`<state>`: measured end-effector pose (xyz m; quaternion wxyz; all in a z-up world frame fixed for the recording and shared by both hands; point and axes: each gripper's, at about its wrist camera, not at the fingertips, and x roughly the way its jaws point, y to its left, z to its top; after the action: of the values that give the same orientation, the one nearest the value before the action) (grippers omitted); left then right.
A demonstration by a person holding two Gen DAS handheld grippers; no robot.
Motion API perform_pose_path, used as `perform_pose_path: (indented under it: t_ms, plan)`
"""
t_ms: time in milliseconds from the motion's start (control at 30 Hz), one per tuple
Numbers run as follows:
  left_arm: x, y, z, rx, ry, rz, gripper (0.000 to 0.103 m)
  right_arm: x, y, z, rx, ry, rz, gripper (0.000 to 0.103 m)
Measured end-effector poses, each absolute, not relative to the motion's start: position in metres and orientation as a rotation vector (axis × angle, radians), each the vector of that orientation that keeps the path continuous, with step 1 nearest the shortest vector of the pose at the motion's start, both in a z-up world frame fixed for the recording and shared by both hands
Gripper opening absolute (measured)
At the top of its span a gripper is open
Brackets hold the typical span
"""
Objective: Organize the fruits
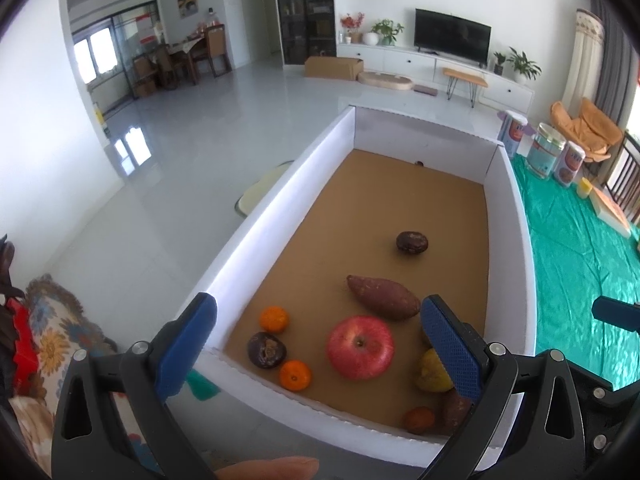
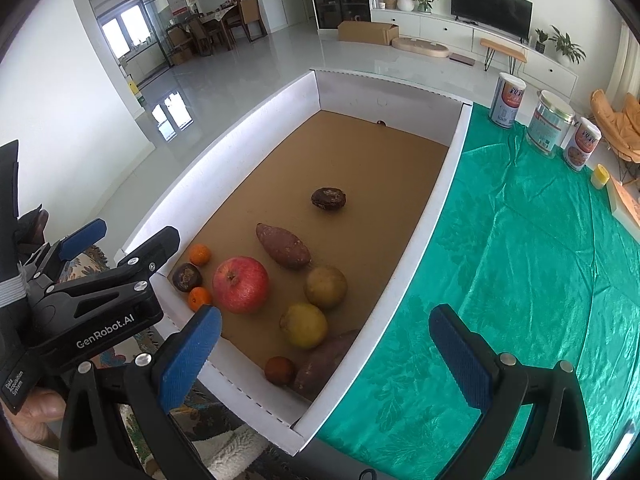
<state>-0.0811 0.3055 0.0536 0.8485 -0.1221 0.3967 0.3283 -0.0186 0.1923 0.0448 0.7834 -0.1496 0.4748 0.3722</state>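
Both grippers are held wide apart and empty: the left gripper [image 1: 318,338] above the apple [image 1: 360,347], the right gripper [image 2: 325,342] over the white box's wall [image 2: 384,304]; the fruits lie inside.

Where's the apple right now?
The apple lies in the near end of the box, low centre in the left wrist view, just in front of the sweet potato, with two small oranges and a dark fruit to its left.

Fruits [image 2: 240,285] (mostly clustered) in box [image 2: 448,184]
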Motion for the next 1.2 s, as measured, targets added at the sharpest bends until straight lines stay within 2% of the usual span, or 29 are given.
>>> perform_pose_path:
  t_ms: [1200]
  plan:
    - [-0.0833,0.3117,0.0480,-0.284,0.856,0.657,0.102,-0.0191,0.1962,0.0395,-0.341,1.049,0.784,0.103]
